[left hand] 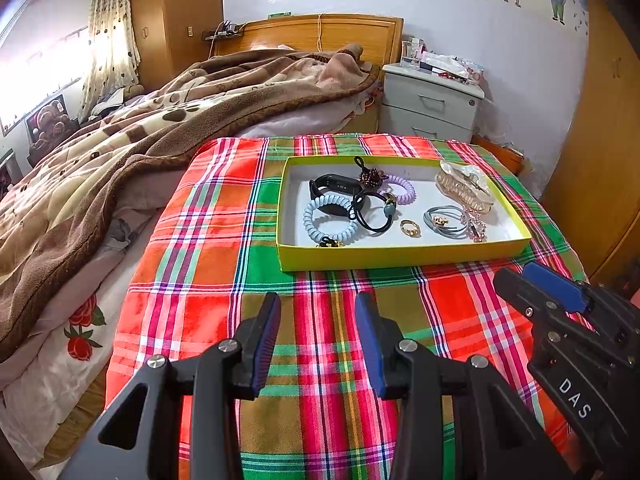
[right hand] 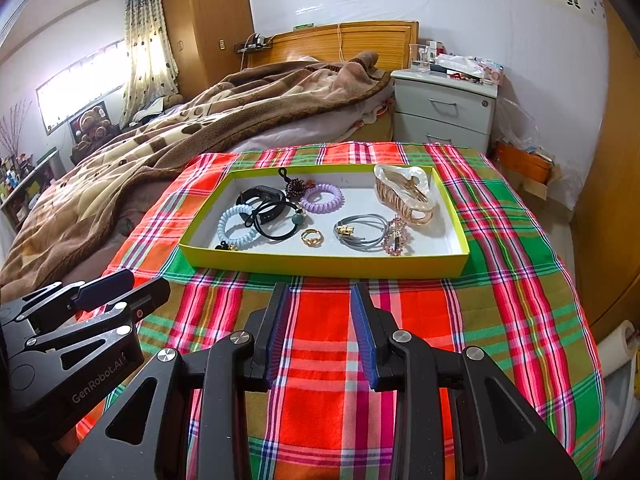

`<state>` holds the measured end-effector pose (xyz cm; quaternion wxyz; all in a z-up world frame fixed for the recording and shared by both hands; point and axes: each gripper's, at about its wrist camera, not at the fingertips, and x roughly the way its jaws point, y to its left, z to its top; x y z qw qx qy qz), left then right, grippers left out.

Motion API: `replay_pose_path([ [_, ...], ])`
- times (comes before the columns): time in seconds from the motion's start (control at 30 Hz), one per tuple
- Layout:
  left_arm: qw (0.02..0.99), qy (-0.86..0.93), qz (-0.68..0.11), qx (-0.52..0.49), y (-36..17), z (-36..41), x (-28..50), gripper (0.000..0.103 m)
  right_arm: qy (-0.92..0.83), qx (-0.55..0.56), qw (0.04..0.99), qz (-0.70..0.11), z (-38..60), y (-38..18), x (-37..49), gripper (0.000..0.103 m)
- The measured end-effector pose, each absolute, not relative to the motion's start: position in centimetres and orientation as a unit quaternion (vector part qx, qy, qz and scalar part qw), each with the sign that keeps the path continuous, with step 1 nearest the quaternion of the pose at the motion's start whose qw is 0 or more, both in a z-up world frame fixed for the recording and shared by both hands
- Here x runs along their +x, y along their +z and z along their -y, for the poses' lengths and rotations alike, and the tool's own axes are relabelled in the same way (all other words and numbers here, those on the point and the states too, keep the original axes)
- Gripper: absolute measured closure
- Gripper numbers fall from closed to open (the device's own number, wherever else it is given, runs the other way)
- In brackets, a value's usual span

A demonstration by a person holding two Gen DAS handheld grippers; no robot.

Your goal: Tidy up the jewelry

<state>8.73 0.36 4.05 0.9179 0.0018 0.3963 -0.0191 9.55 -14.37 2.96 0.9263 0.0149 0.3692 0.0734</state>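
A yellow-rimmed tray (left hand: 400,254) (right hand: 320,266) lies on the plaid cloth. It holds a black wristband (left hand: 332,188), a pale blue spiral tie (left hand: 326,220), a purple spiral tie (right hand: 322,199), black elastic ties (right hand: 278,226), a gold ring (left hand: 411,227) (right hand: 313,237), grey ties (right hand: 360,232), a pink beaded piece (right hand: 396,236) and a large claw clip (left hand: 464,186) (right hand: 406,192). My left gripper (left hand: 318,308) is open and empty, short of the tray. My right gripper (right hand: 320,300) is open and empty, just before the tray's near rim.
The plaid cloth (left hand: 320,360) covers a raised surface at the foot of a bed with a brown blanket (left hand: 120,140). A grey nightstand (left hand: 432,100) stands behind. A wooden wardrobe (left hand: 600,160) is at the right. Each gripper shows in the other's view (left hand: 560,320) (right hand: 80,320).
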Motion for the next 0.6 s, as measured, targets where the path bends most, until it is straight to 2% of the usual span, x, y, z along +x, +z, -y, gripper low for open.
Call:
replay_pose_path([
  [0.6, 0.917, -0.009, -0.400, -0.001, 3.76, -0.30, 8.87, 0.063, 0.072, 0.015, 0.926, -0.369, 14.36, 3.03, 9.49, 0.071],
])
